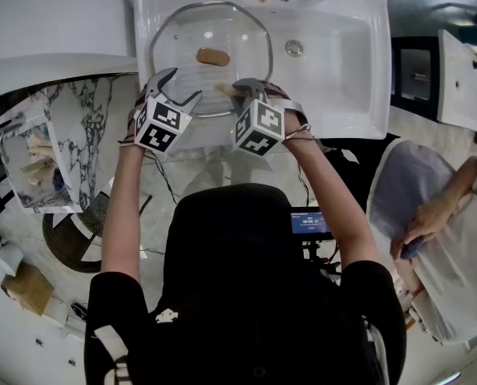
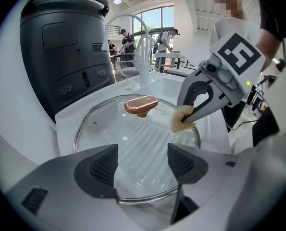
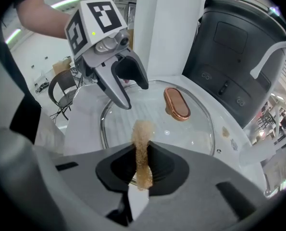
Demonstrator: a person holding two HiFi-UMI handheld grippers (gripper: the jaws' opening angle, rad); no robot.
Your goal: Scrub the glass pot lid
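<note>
The glass pot lid [image 1: 182,42] lies flat on the ribbed drainboard of a white sink, its copper knob [image 1: 212,56] at the centre. My left gripper [image 1: 176,89] is open over the lid's near left rim. In the left gripper view the rim [image 2: 147,196] runs below the open gripper [image 2: 142,165]. My right gripper [image 1: 240,89] is shut on a tan scrub sponge [image 1: 226,89] at the lid's near edge. In the right gripper view the sponge [image 3: 143,148] sticks up from the shut gripper [image 3: 142,165], just short of the lid [image 3: 191,134] and knob [image 3: 176,103].
The sink basin [image 1: 342,62] with its drain [image 1: 294,47] lies right of the lid. A white faucet [image 2: 133,37] rises behind, and a tall black appliance [image 2: 61,57] stands at the sink's far left. A marble surface [image 1: 86,135] is at the left, a seated person [image 1: 442,215] at the right.
</note>
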